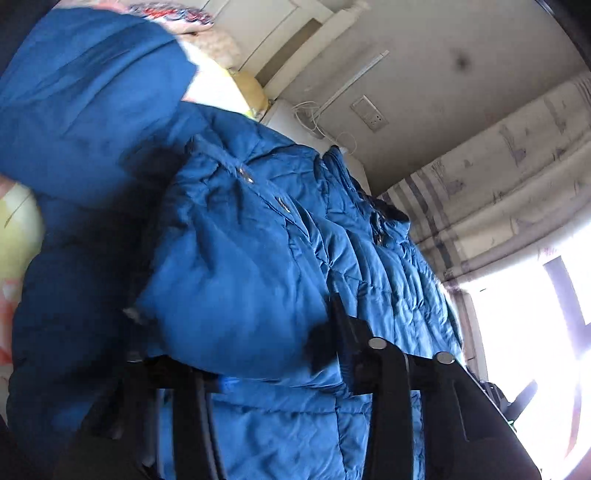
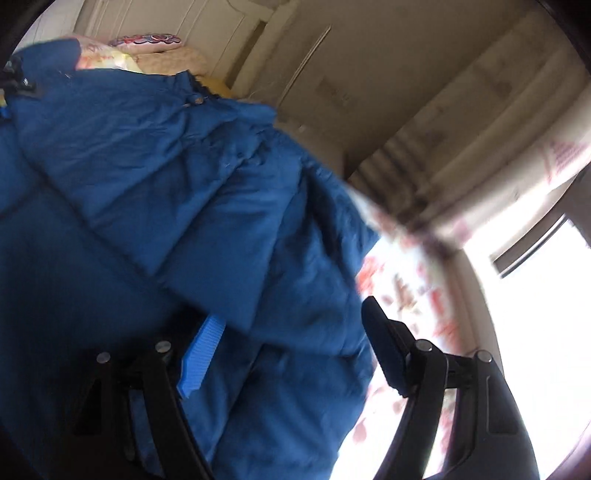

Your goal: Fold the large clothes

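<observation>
A big blue quilted puffer jacket (image 1: 258, 240) fills the left wrist view, its snap-button front running up the middle. My left gripper (image 1: 236, 314) is shut on a puffy fold of it. The right finger (image 1: 343, 332) shows black against the fabric, and the left finger is mostly buried under the bulge. In the right wrist view the same jacket (image 2: 184, 184) hangs in thick folds. My right gripper (image 2: 291, 314) is shut on a thick fold, which fills the gap between the blue-padded finger (image 2: 201, 358) and the black finger (image 2: 384, 347).
A floral bed sheet (image 2: 406, 288) lies under the jacket. Folded quilts and pillows (image 1: 207, 33) are stacked at the far end. A wall with a socket plate (image 1: 369, 110), a patterned curtain (image 1: 498, 166) and a bright window (image 1: 535, 332) are on the right.
</observation>
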A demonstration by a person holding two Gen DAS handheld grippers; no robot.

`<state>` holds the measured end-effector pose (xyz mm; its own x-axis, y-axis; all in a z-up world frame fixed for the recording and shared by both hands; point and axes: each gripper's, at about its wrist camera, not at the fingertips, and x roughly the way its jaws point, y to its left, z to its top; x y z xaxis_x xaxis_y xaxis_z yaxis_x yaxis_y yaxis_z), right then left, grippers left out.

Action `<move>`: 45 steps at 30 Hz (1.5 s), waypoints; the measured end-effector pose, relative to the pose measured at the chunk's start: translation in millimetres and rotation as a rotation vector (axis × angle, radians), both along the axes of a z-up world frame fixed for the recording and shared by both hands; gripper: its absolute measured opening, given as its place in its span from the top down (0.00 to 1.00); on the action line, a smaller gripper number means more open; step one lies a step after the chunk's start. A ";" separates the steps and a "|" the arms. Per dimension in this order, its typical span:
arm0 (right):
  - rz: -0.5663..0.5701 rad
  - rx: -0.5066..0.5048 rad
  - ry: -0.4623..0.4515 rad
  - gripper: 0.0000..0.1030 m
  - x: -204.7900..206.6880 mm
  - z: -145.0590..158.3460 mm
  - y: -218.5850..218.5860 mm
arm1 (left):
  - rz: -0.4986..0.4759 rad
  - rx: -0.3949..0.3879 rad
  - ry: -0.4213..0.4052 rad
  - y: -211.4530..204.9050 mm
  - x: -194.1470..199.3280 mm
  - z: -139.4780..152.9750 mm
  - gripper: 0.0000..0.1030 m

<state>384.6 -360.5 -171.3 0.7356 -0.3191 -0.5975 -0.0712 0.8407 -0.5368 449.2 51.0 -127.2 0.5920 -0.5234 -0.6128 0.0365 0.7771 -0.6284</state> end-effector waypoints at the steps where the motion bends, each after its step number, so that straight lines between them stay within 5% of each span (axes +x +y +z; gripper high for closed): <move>1: 0.019 0.015 -0.011 0.65 2.0 1.0 -1.8 | -0.011 0.010 -0.023 -7.9 -1.5 4.5 0.72; 2: 0.048 0.068 -0.010 0.85 1.7 4.0 -5.5 | -0.023 0.019 -0.042 -14.9 -0.3 9.3 0.72; 4: 0.010 0.108 -0.065 0.89 -4.8 13.9 -14.9 | -0.059 0.041 -0.075 -28.2 -0.8 16.4 0.73; 9: -0.089 0.166 -0.089 0.91 -14.1 17.5 -48.2 | -0.028 0.204 -0.043 -60.0 10.9 7.9 0.73; 11: -0.046 0.187 -0.030 0.84 -14.3 4.0 -49.9 | 0.024 0.182 -0.045 -47.5 4.2 6.2 0.73; 14: 0.021 0.137 0.003 0.82 -20.7 -0.3 -42.9 | 0.146 0.248 -0.084 -25.7 -14.3 18.0 0.74; 16: 0.045 0.160 0.021 0.82 -20.1 -1.8 -47.2 | 0.134 0.252 -0.072 -15.8 -18.4 19.1 0.73; 18: 0.061 0.212 0.055 0.78 -25.2 1.8 -54.2 | 0.076 0.276 -0.055 -13.4 -18.0 15.4 0.73; 21: 0.066 0.442 0.092 0.33 -29.8 17.9 -78.0 | 0.044 0.264 -0.057 -6.7 -21.8 19.2 0.70; 23: 0.082 0.624 0.053 0.30 -38.9 33.9 -93.5 | 0.106 0.267 -0.083 0.8 -29.0 29.9 0.58; 25: 0.050 0.701 0.004 0.32 -39.2 47.7 -103.8 | 0.220 0.260 -0.156 6.6 -41.9 45.7 0.53; 27: 0.040 0.693 -0.030 0.37 -36.4 60.7 -104.3 | 0.363 0.293 -0.260 12.7 -64.0 68.1 0.43; 29: 0.042 0.661 -0.057 0.38 -26.9 70.7 -94.1 | 0.495 0.351 -0.382 13.4 -84.7 90.4 0.10; 31: 0.050 0.656 -0.057 0.38 -13.6 77.8 -81.8 | 0.579 0.396 -0.479 14.8 -98.5 108.4 0.07; 35: 0.064 0.610 0.000 0.37 24.8 71.8 -48.3 | 0.280 0.420 -0.362 -2.8 -56.4 116.4 0.07; 38: 0.022 0.557 0.089 0.37 50.3 43.9 -29.6 | 0.069 0.595 -0.277 -39.9 -33.3 90.0 0.07; 40: -0.012 0.532 0.164 0.37 61.7 19.6 -22.9 | -0.005 0.668 -0.222 -54.7 -23.0 64.0 0.07; 45: -0.009 0.549 0.179 0.37 63.5 24.6 -25.7 | -0.043 0.646 -0.091 -45.4 -11.5 17.7 0.07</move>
<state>448.1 -386.2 -146.7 0.6067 0.0674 -0.7921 -0.1127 0.9936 -0.0017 437.7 5.6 -109.5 0.6430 -0.0909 -0.7604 0.1072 0.9938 -0.0281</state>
